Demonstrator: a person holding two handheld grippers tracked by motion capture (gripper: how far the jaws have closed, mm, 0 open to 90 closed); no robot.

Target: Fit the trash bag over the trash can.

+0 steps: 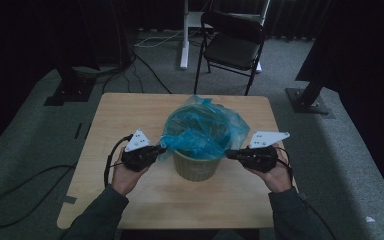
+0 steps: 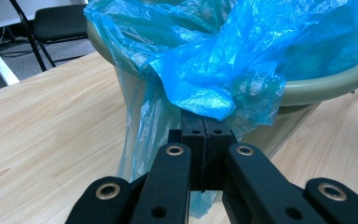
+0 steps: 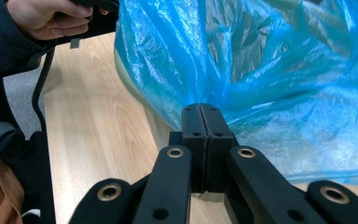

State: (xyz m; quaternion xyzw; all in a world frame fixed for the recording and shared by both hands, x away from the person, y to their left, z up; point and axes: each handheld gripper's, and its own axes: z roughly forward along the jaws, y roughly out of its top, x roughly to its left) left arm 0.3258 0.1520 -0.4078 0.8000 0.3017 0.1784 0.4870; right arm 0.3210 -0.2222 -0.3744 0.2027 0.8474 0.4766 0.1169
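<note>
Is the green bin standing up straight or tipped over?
Upright. The green bin stands on its base on the table, mouth upward, with the blue bag draped over its rim.

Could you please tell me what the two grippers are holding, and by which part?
Both hold the blue plastic bag: left gripper and right gripper each pinch its loose edge at opposite sides of the bin.

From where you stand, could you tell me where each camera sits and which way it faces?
High view: above the person's side, looking down at the wooden table; both forearms and grippers show.
Left gripper view: on the left gripper, facing the olive plastic bin.
Right gripper view: on the right gripper; the other hand shows.
All share the crinkled blue plastic bag, pinched by both grippers.
</note>
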